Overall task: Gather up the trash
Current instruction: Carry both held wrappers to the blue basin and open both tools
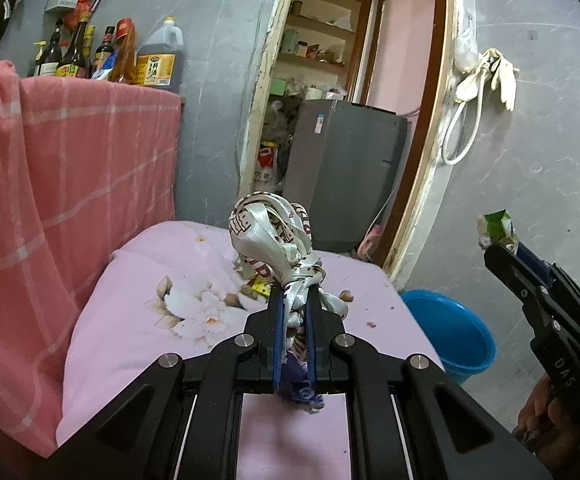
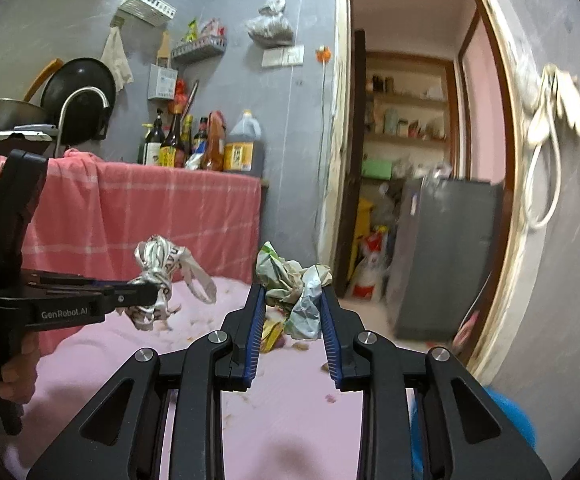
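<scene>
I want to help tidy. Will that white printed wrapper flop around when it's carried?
Probably floppy: the white printed wrapper droops in loose loops from the left tool. It looks light, being thin crinkled film. Likely slippery too, since it shines.

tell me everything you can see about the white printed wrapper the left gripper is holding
The crumpled white plastic wrapper with dark red print is glossy, twisted and knotted into a bunch. The left gripper is shut on its narrow knotted waist; loops bulge above the blue-padded fingers and a loose tail hangs behind. It is held in the air above the pink floral cloth, touching nothing but the fingers.
</scene>
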`<state>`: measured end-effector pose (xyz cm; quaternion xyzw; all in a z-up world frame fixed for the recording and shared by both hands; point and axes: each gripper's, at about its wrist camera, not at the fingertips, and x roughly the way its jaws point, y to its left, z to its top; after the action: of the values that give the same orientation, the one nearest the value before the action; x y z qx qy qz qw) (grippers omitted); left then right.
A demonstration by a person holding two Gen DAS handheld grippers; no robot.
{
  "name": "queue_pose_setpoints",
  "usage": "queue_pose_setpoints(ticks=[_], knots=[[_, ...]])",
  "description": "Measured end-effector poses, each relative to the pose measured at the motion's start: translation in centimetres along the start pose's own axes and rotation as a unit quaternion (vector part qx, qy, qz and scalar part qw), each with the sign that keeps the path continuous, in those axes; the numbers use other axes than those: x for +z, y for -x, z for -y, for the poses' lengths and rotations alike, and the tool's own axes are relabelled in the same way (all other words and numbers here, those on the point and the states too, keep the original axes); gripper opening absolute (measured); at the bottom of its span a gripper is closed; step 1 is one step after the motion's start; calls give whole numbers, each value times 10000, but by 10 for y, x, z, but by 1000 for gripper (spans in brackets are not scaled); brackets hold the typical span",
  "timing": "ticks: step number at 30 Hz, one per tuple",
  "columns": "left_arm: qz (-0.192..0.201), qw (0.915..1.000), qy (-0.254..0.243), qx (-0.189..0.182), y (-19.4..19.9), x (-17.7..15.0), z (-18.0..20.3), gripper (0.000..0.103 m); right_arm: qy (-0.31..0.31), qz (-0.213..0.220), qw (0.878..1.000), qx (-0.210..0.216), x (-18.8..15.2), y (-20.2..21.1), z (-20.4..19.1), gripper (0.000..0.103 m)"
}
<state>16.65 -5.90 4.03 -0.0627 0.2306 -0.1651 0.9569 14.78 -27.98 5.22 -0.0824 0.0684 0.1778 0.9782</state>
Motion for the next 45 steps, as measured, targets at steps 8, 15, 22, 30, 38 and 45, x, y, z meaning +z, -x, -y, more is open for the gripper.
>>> queue_pose_setpoints(ticks=[8,15,22,30,38,45], knots=[[376,9987,-167,-299,-5,19,29,7,141,358,9988,-292,11,12,12,26],[750,9929,-323,-862,-30,38,81,7,-87,433,9961,-769,18,17,51,26],[924,9850,-405,-1397,-65,42,143,8,-98,366,9887,-1450,22,27,105,26],[316,9821,-450,-1799,-119,29,194,8,-512,-198,9777,-2025,-8,32,164,27],[-1065,9791,-314,-1703,-187,7,219,8,-1192,-1096,9629,-2160,-61,20,198,27],[-1919,9669,-95,-1682,-222,-17,216,16,-1598,-1597,9525,-2042,-87,11,209,36]])
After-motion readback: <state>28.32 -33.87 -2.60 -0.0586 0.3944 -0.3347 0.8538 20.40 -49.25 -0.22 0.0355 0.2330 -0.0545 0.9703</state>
